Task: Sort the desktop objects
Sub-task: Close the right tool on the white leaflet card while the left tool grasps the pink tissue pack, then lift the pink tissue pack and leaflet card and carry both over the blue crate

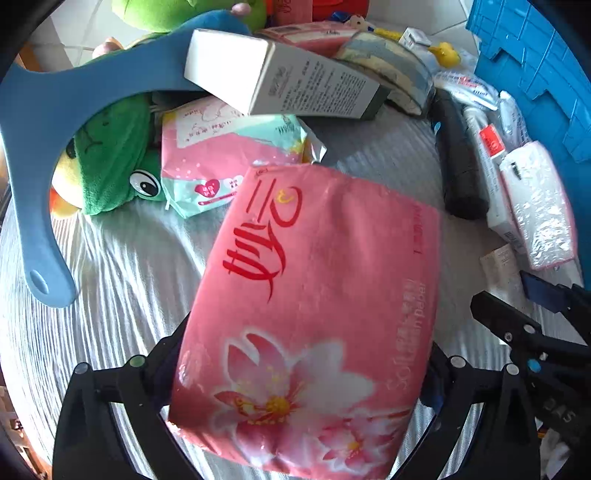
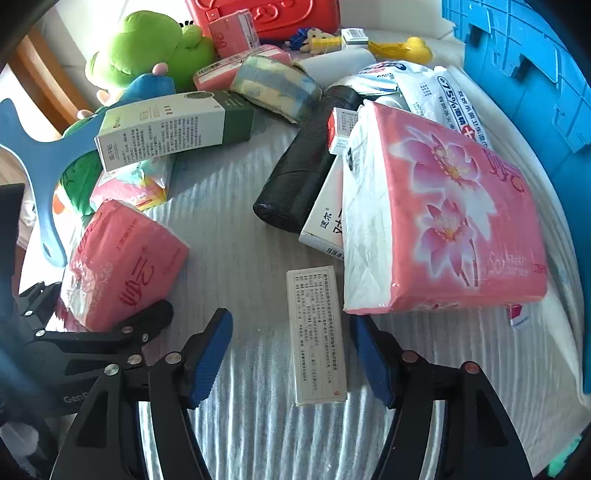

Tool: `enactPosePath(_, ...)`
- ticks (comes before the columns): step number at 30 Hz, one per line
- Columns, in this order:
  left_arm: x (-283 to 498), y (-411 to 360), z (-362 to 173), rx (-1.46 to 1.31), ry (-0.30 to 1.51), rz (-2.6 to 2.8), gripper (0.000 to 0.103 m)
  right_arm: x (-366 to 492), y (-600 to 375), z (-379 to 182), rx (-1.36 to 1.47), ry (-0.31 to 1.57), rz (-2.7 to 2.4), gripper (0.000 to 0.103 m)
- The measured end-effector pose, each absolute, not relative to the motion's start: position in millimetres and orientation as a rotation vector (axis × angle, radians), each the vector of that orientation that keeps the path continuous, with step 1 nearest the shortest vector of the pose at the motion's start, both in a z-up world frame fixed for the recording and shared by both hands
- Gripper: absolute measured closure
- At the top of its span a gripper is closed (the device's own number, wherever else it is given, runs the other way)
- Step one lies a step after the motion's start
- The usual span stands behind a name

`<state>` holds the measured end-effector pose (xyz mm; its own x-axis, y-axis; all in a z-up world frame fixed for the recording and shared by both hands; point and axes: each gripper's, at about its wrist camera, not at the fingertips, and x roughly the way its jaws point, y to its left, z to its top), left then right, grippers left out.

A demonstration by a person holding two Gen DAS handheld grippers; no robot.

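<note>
The left gripper pinches a pink tissue pack between its two fingers — the pack fills the lower middle of the left wrist view, tilted, with the striped grey cloth beneath it. In the right wrist view the same pack sits at the lower left, clamped in black fingers.

The right gripper has its blue-padded fingers spread wide with nothing between them except a small white box lying flat on the cloth, touching neither pad. Just beyond, at the right of that view, a second pink tissue pack leans on a white carton and a black roll.

Farther back, in the upper left, a long white-and-green box rests across a pink and mint packet, beside a green plush toy and a blue hanger. A blue crate stands along the right edge — a red case at the top.
</note>
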<state>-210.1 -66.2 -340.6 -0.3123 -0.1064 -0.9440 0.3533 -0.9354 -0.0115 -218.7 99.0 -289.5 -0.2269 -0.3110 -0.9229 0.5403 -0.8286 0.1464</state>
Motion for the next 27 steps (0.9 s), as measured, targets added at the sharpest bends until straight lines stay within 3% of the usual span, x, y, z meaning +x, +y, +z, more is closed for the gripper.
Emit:
enactPosePath(3,-212.7,-63.5,-343.9,1.641,0.283,-2.337,0.004,-208.9,99.9,-285.2,1.5,0.321,-2.122,0.05)
enactPosePath(10,-219.0,-62.6,-365.7,1.672,0.312,-2.29,0.004,-187.1,83.3,-276.8,1.452,0.468,-2.133,0.059)
enactPosePath(12,-220.9,-62.6,-368.7,1.675,0.323,-2.279,0.009,-181.7,80.8,-273.7,1.449,0.481,-2.123,0.062)
enactPosePath(13,-221.2,-61.3,-368.6,1.67,0.327,-2.277,0.018,-178.8,79.4,-272.0,1.446,0.484,-2.116,0.064)
enactPosePath(19,-222.1,-54.6,-376.1,1.648,0.32,-2.226,0.022,-164.5,74.2,-262.5,1.43,0.504,-2.081,0.075)
enactPosePath(27,-214.4,-60.5,-352.2,1.544,0.368,-2.173,0.022,-141.9,69.0,-225.0,1.375,0.471,-1.979,0.077)
